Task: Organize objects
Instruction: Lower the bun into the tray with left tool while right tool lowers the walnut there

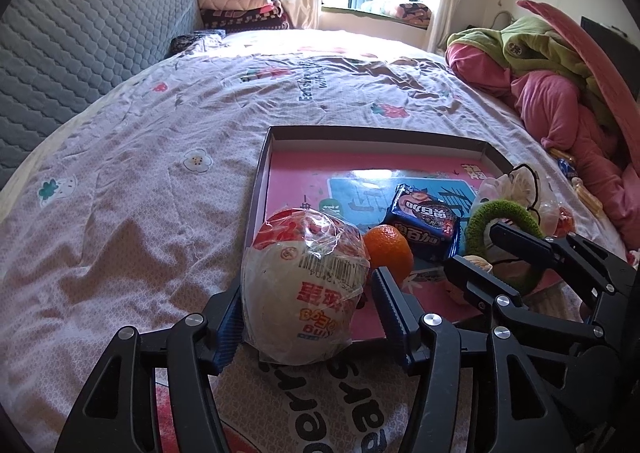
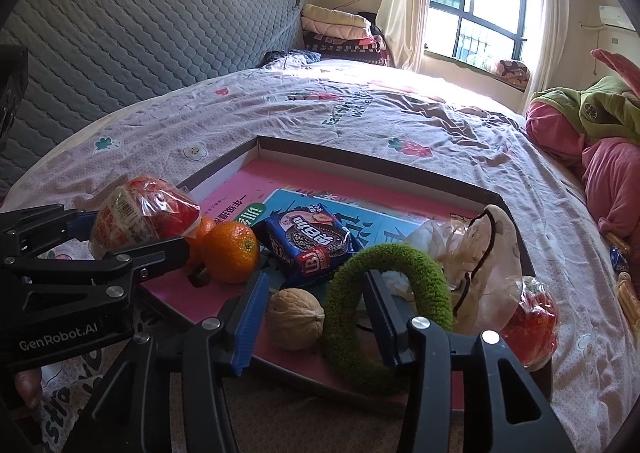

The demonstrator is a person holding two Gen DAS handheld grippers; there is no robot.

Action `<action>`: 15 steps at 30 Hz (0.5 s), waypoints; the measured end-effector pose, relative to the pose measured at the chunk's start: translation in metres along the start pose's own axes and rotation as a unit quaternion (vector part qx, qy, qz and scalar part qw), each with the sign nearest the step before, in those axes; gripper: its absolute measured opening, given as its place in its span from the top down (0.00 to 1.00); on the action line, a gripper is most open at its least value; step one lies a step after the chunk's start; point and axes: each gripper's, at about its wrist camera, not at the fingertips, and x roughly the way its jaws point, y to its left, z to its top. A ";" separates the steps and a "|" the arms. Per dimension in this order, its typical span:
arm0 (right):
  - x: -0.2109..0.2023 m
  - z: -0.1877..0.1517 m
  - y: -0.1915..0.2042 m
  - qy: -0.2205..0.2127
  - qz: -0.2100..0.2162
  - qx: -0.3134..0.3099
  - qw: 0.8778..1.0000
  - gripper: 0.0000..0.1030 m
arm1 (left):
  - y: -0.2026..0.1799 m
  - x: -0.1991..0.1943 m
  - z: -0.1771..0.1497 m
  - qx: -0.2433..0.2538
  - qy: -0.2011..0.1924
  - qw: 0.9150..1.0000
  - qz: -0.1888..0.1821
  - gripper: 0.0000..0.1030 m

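My left hand-held gripper [image 1: 306, 305] grips a wrapped bun [image 1: 304, 285] at the shallow box's [image 2: 384, 169] near-left corner on the bed [image 1: 140, 173]. My right hand-held gripper [image 2: 316, 305] is spread apart around a walnut [image 2: 295, 313], one finger inside the green ring [image 2: 384, 293]

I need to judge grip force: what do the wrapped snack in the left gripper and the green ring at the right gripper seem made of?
The round red-and-white wrapped snack is in thin glossy clear plastic film: it crinkles and glints, with a printed barcode. The contents look soft, but that is uncertain. The fuzzy green ring looks like plush or chenille fabric, matte and nubbly, likely over a soft core.
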 end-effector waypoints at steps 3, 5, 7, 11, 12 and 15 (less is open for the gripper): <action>-0.002 0.000 0.000 -0.001 -0.001 -0.003 1.000 0.52 | 0.000 -0.002 0.001 0.000 -0.005 1.000 0.003 0.39; -0.003 0.000 0.000 -0.003 -0.001 -0.003 1.000 0.52 | -0.001 -0.003 0.001 0.005 -0.008 1.000 0.016 0.35; -0.004 0.001 0.000 -0.004 -0.003 -0.003 1.000 0.52 | 0.001 -0.004 0.001 0.004 -0.009 1.000 0.022 0.35; -0.006 0.001 -0.001 -0.007 -0.007 -0.003 1.000 0.52 | 0.005 -0.005 0.003 -0.007 -0.008 1.000 0.019 0.35; -0.006 0.001 -0.001 -0.008 -0.007 -0.003 1.000 0.52 | 0.005 -0.005 0.003 -0.008 -0.009 1.000 0.020 0.35; -0.007 0.002 -0.002 -0.010 -0.009 -0.002 1.000 0.52 | 0.005 -0.007 0.005 -0.010 -0.012 1.000 0.019 0.35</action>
